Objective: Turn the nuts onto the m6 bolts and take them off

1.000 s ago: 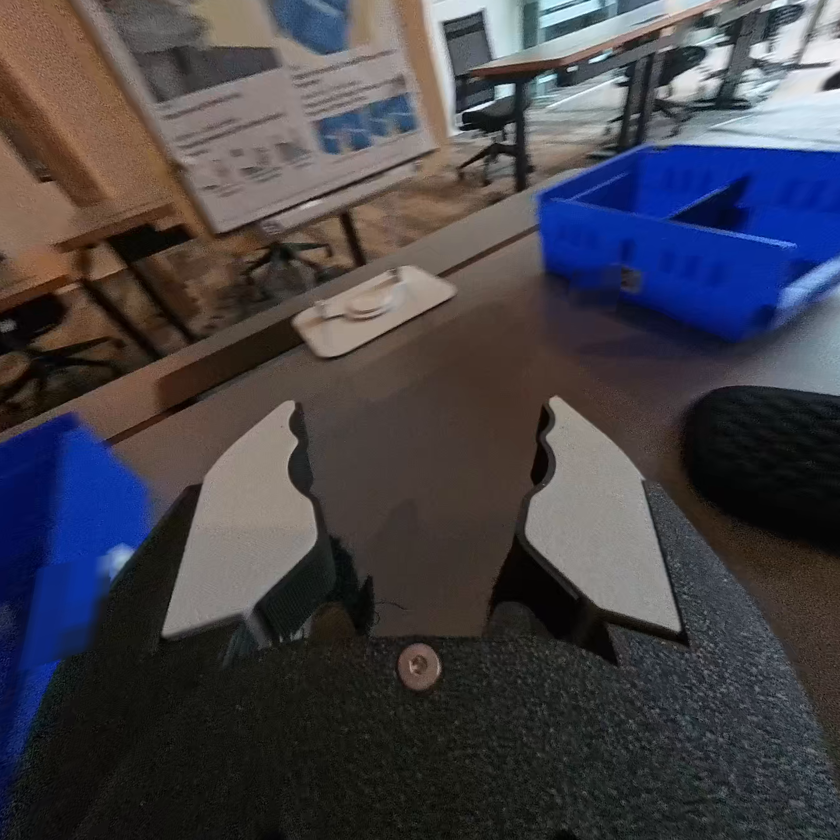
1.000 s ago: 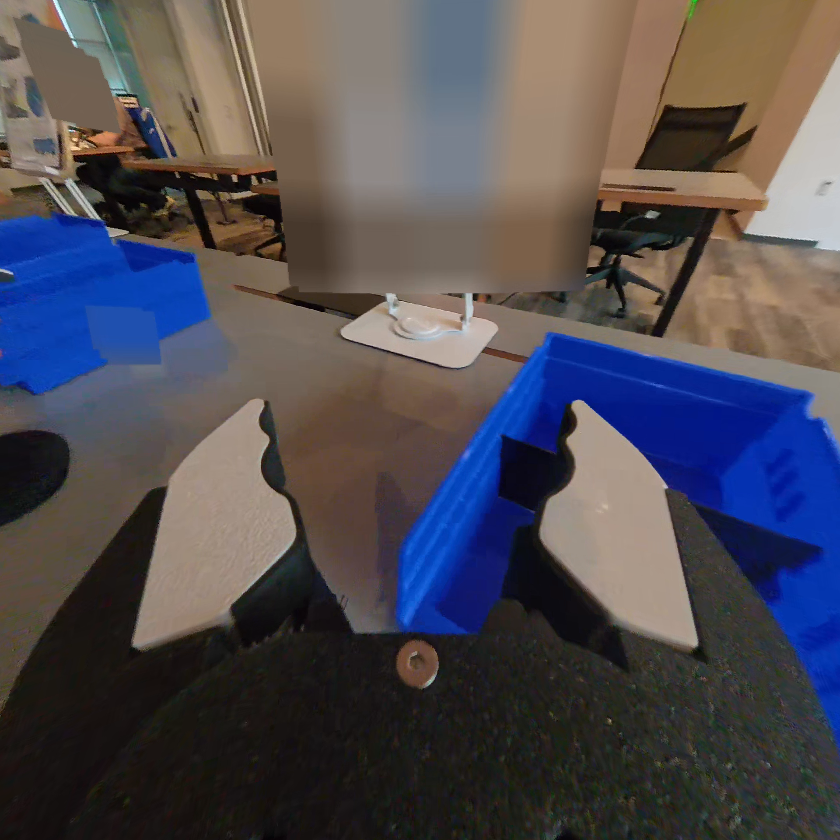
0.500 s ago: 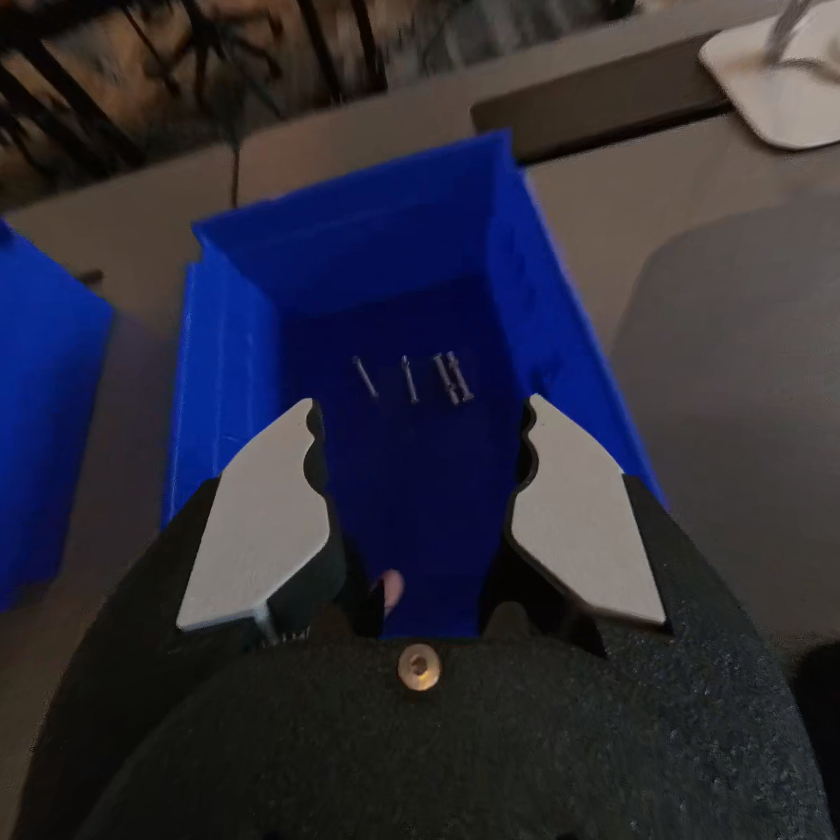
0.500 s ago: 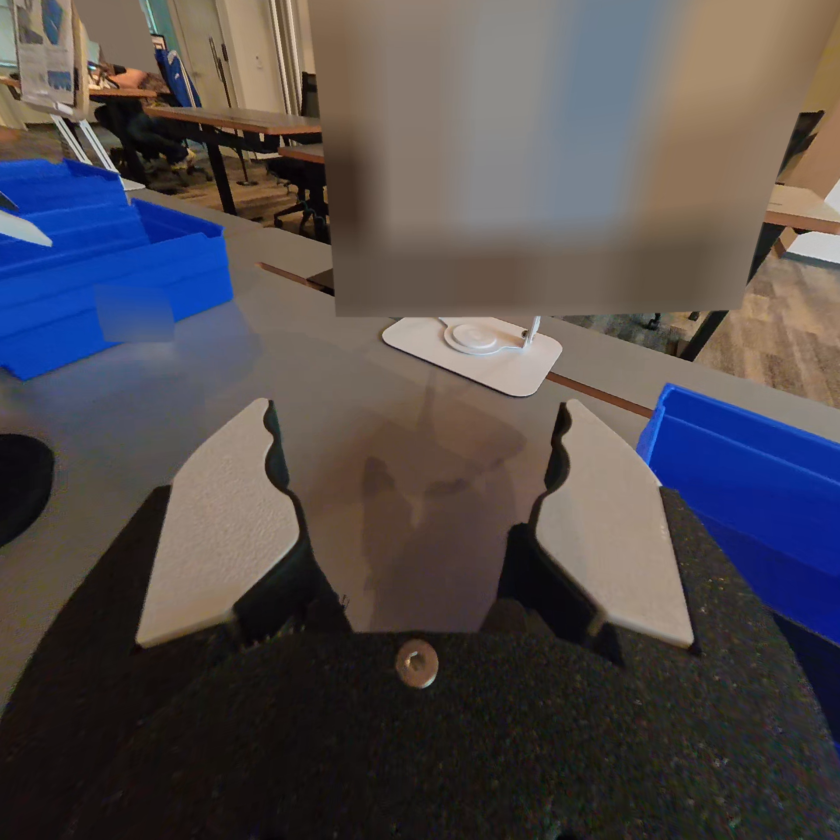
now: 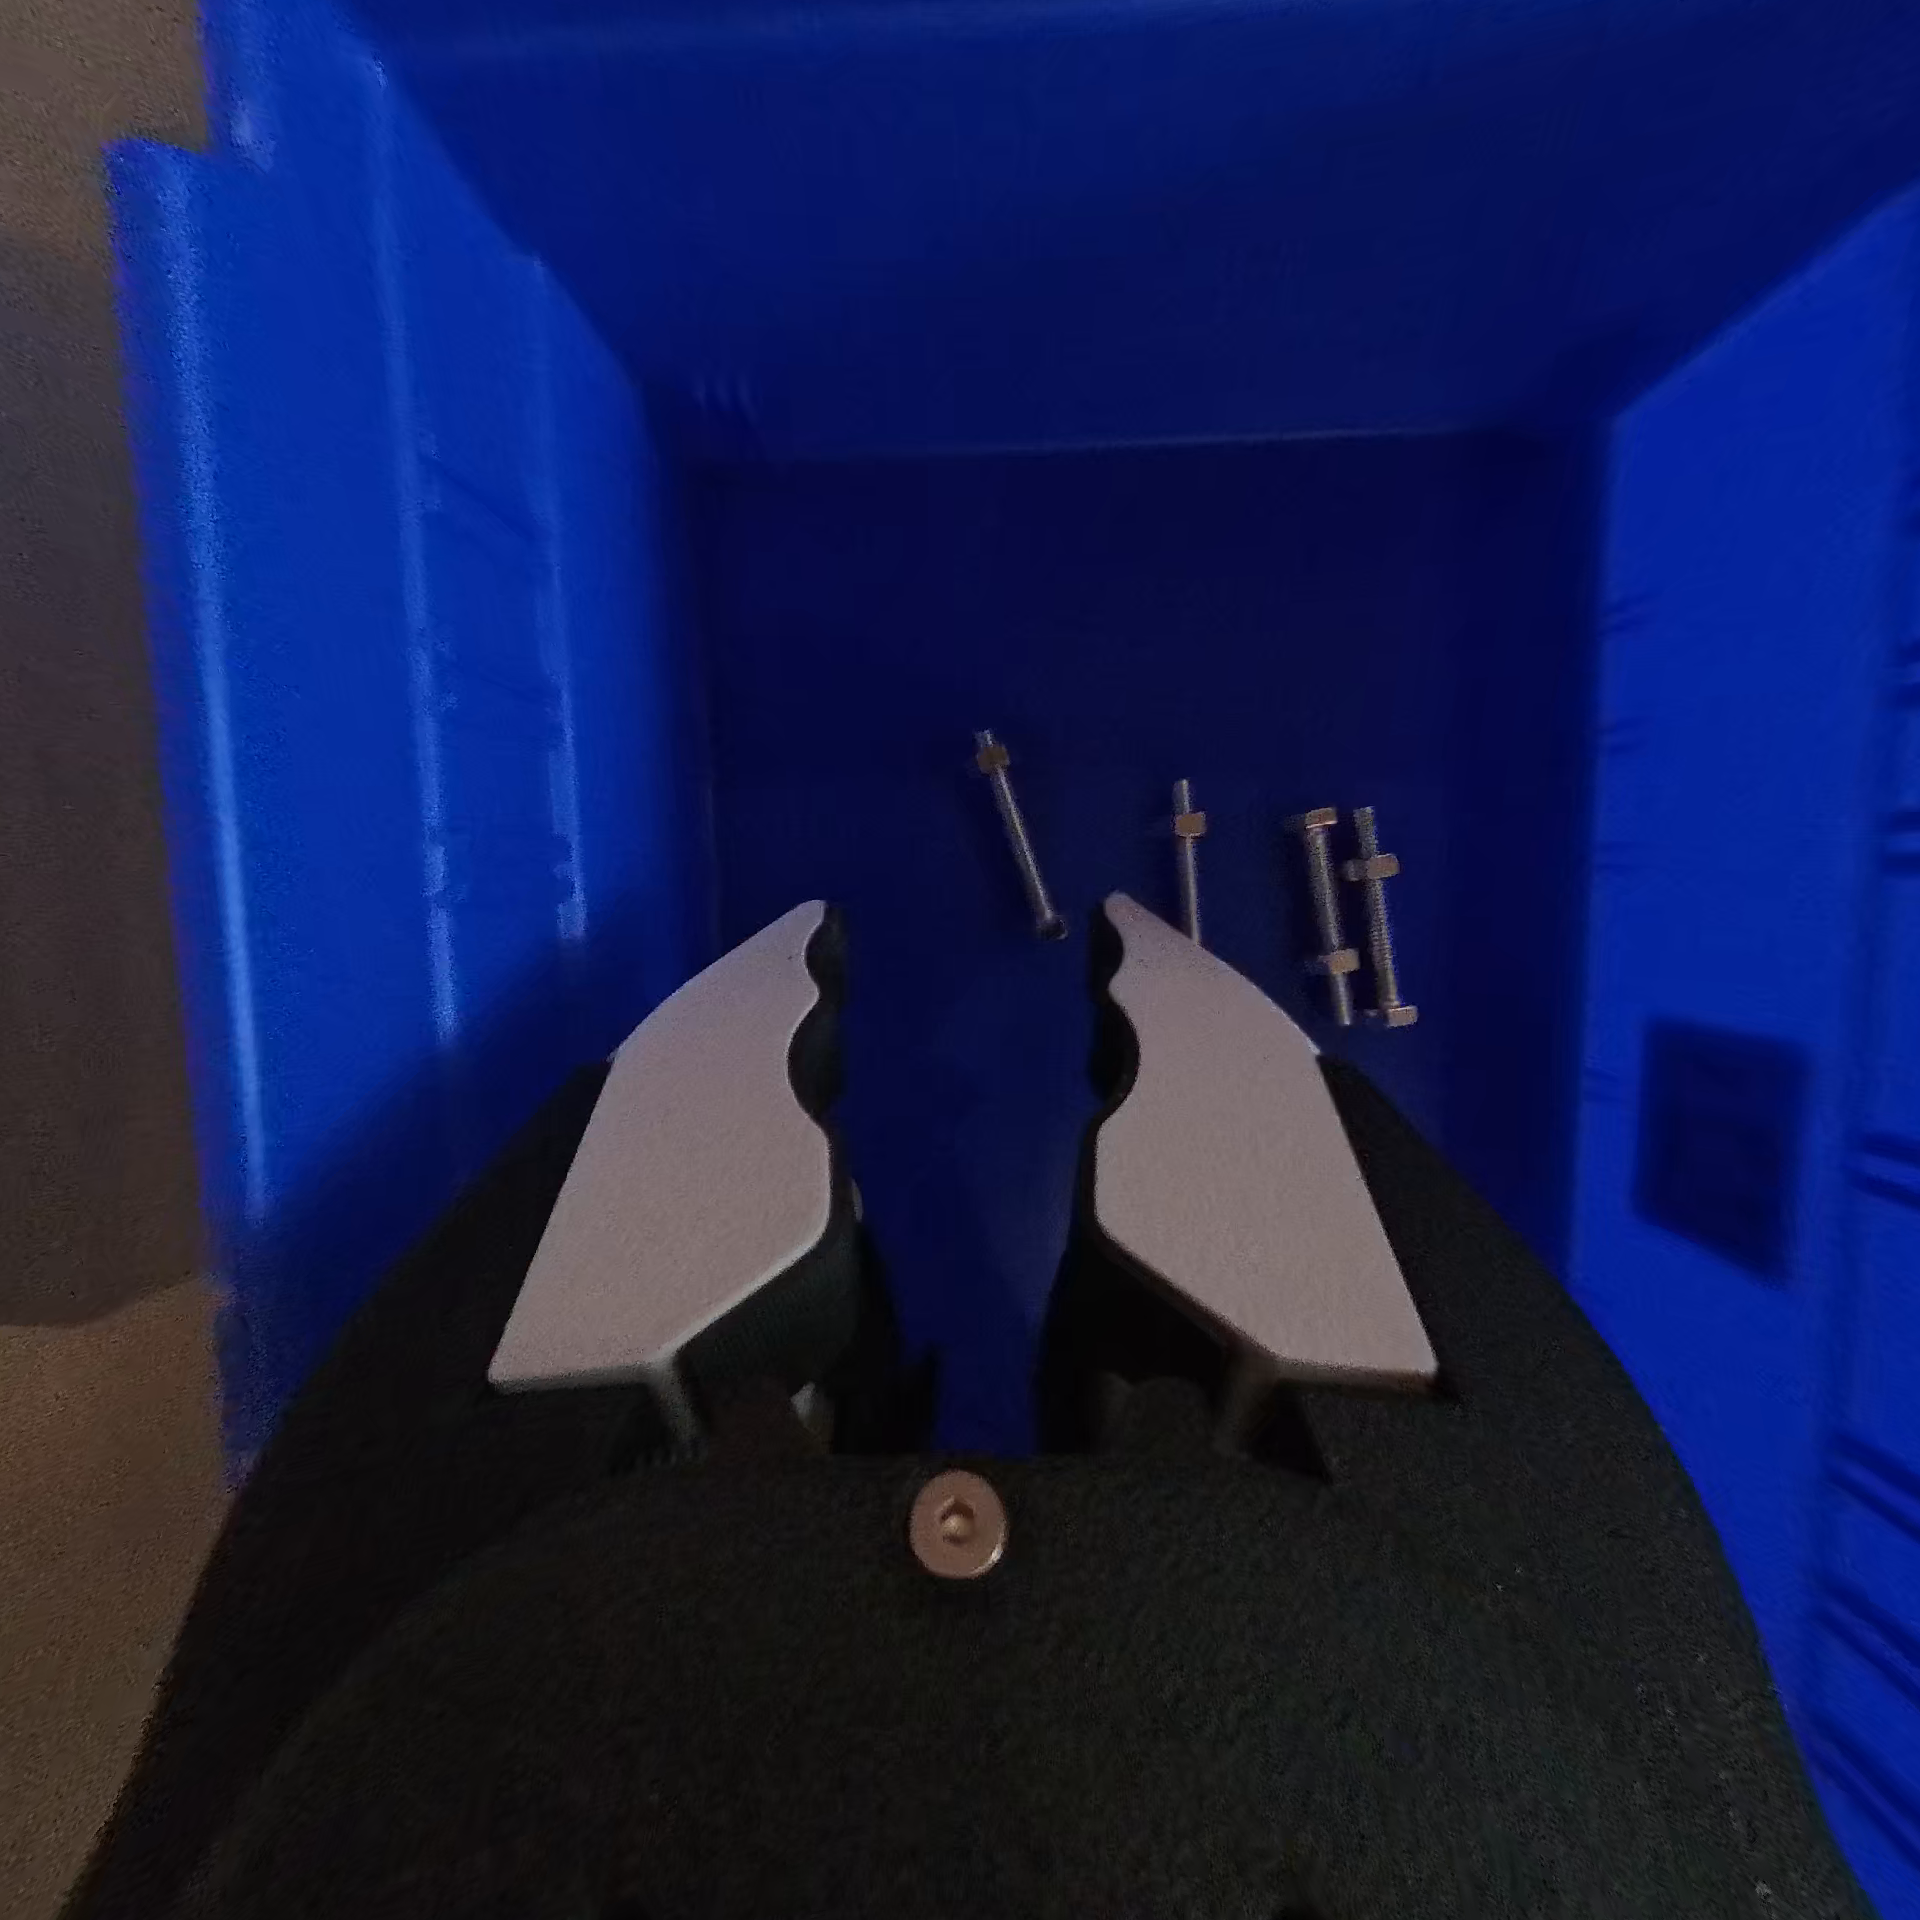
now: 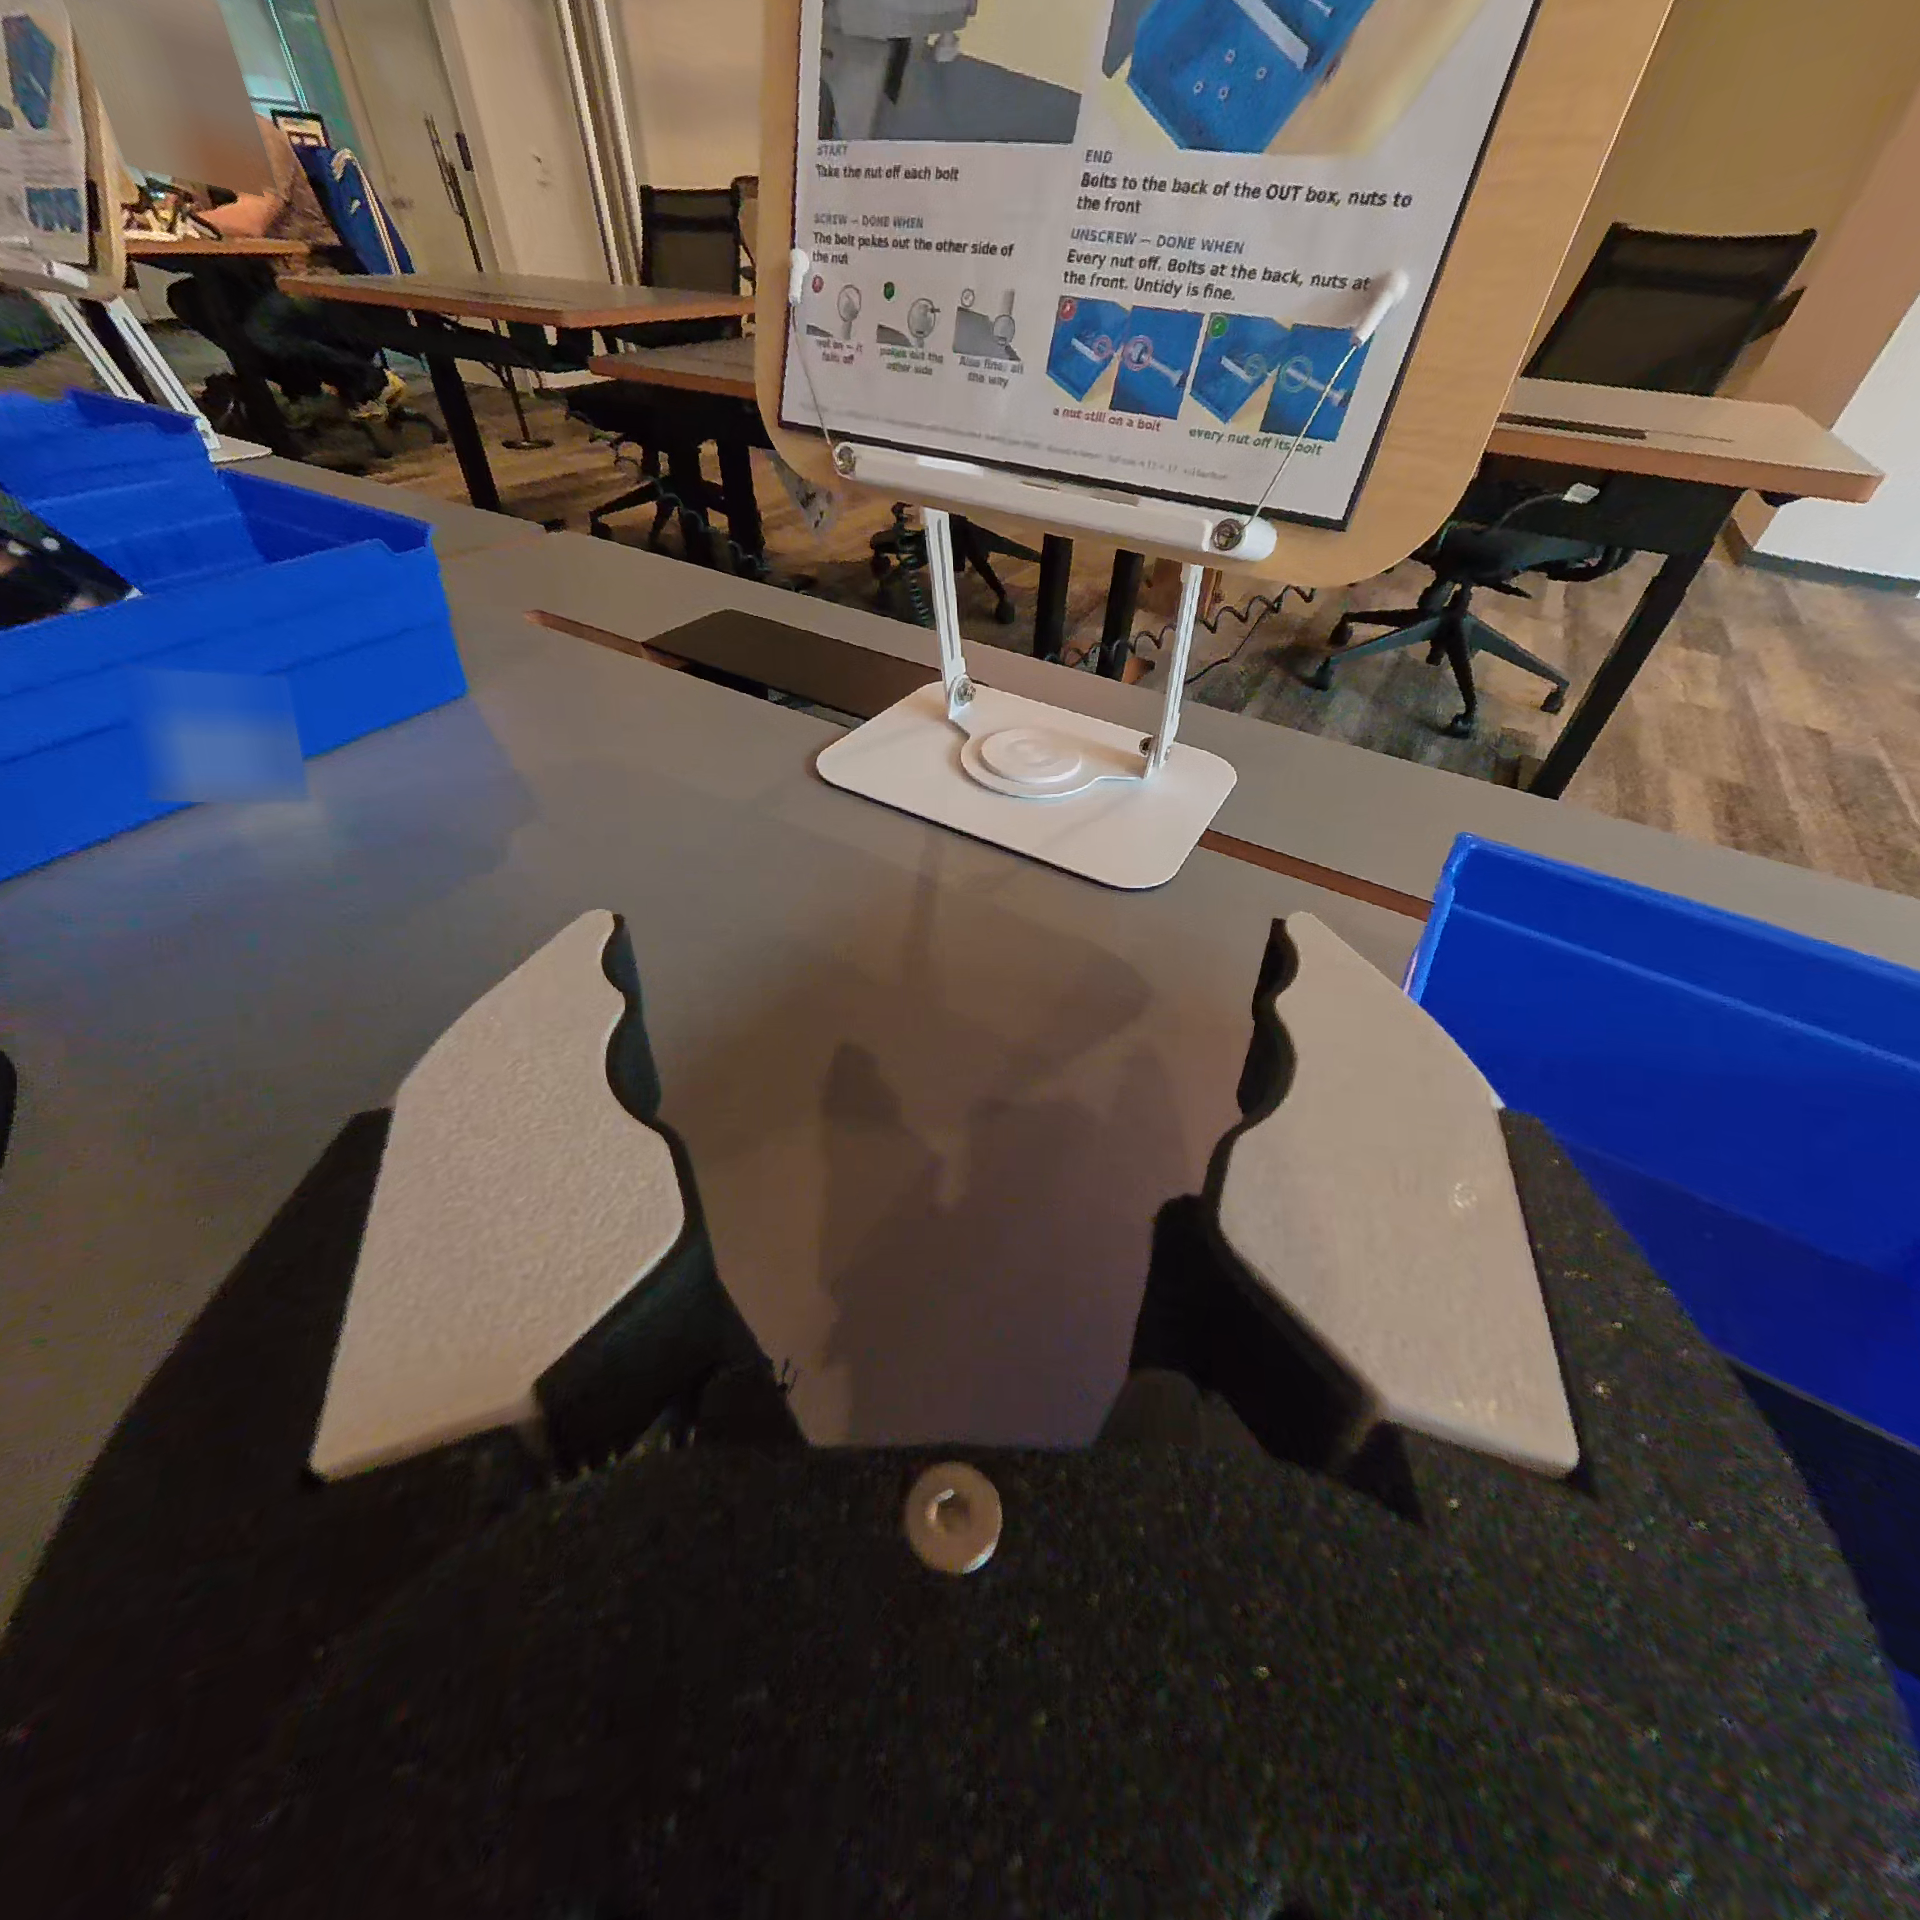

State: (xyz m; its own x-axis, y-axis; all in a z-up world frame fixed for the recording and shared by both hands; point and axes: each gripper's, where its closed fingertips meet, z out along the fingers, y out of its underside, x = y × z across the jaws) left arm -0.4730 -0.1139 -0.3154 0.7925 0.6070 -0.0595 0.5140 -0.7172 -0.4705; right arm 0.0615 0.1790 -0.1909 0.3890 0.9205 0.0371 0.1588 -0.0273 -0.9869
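While the left gripper (image 5: 966, 914) dips into the blue bin (image 5: 343, 644) half-spread, the right gripper (image 6: 945, 930) hovers wide apart

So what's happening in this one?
A person works with two handheld grippers. The left gripper is down inside a blue bin, fingers partly open and holding nothing, just short of four bolts lying on its floor, each with a nut on. The right gripper hangs wide open and empty over the grey table, beside another blue bin.

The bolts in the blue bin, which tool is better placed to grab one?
Left tool: open, inside the blue bin, near the bolts. Right tool is open over bare table.
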